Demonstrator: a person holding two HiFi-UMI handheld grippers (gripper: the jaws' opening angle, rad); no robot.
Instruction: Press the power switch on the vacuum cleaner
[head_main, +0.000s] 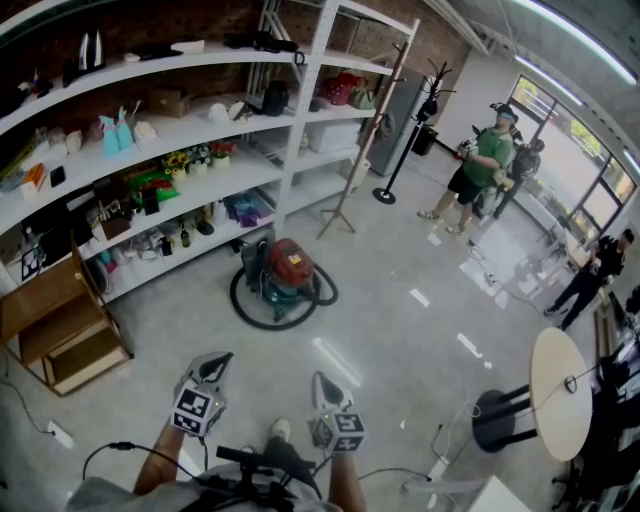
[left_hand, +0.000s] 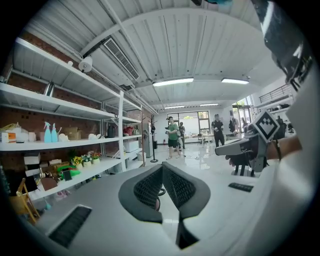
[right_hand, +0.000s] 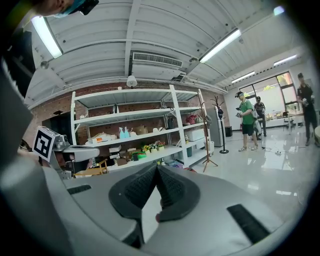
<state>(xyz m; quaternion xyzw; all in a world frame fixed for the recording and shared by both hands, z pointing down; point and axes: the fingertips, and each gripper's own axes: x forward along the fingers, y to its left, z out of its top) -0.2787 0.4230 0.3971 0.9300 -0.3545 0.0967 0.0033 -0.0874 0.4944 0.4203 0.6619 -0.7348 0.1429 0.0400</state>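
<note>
The vacuum cleaner (head_main: 287, 271) stands on the grey floor in front of the shelves, with a red top, a dark body and a black hose coiled round its base. Both grippers hover low in the head view, well short of it and pointing toward it. My left gripper (head_main: 212, 367) is shut with nothing in it, its dark ribbed pads meeting at the tips (left_hand: 162, 168). My right gripper (head_main: 324, 384) is also shut and empty (right_hand: 156, 167). In both gripper views the jaws hide most of the vacuum cleaner, and no switch can be made out.
Long white shelves (head_main: 180, 130) with bottles, plants and boxes run along the brick wall. A wooden step unit (head_main: 60, 325) sits at the left and a coat stand (head_main: 355, 150) beyond the vacuum. A round white table (head_main: 558, 392) stands at the right. People (head_main: 485, 165) stand far off.
</note>
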